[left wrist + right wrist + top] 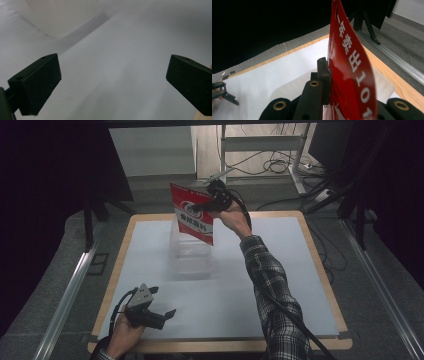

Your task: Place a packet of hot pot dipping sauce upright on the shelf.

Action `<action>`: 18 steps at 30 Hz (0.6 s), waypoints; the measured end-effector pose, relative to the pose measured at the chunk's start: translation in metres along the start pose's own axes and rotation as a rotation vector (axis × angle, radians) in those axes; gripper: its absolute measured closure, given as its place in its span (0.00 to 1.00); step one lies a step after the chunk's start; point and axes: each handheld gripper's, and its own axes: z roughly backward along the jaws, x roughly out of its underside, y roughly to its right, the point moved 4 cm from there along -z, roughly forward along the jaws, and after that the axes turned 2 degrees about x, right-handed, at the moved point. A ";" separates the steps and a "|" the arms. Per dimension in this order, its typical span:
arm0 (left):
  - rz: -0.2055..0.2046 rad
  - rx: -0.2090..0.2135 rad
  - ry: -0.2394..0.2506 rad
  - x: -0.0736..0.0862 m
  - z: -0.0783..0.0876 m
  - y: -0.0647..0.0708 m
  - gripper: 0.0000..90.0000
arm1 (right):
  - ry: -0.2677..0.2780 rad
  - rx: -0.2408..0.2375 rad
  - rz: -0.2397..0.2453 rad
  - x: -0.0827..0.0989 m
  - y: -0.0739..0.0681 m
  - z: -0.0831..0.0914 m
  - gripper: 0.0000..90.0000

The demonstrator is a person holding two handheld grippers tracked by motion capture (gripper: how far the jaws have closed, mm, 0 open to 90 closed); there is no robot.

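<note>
High view: the right gripper sits in the upper middle of the frame, clamped on a red packet that hangs above a clear box at the centre of the white table. The packet is held by one upper edge, so it dangles at a slant, and its lower corner overlaps the box's rim. If it comes down at that slant, the corner could catch the rim and the packet could fold or tip out onto the table. The left gripper rests at the lower left, well apart from the box, so nothing steadies the box should the packet push it (it looks light).

Left gripper view: its jaws stand wide apart with nothing between them, over bare table; the box fills the upper left.

Right gripper view: the jaws are pressed shut on the packet, which runs edge-on up the middle of the frame, glossy and bowed. The grip is narrow and the film looks slick, so I judge a quick swing could let it slip or twist. The box lies below, at lower centre.
</note>
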 end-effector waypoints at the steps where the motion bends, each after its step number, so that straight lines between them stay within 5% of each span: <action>1: -0.001 -0.001 0.000 0.000 0.000 0.000 0.00 | 0.005 -0.003 -0.003 -0.001 0.000 -0.002 0.97; 9: -0.003 -0.001 -0.002 0.000 0.000 0.000 0.00 | 0.038 -0.028 0.000 -0.010 -0.006 -0.018 0.97; 18: -0.002 -0.004 -0.004 0.000 0.000 0.001 0.00 | 0.013 0.001 -0.039 0.010 0.009 -0.031 0.97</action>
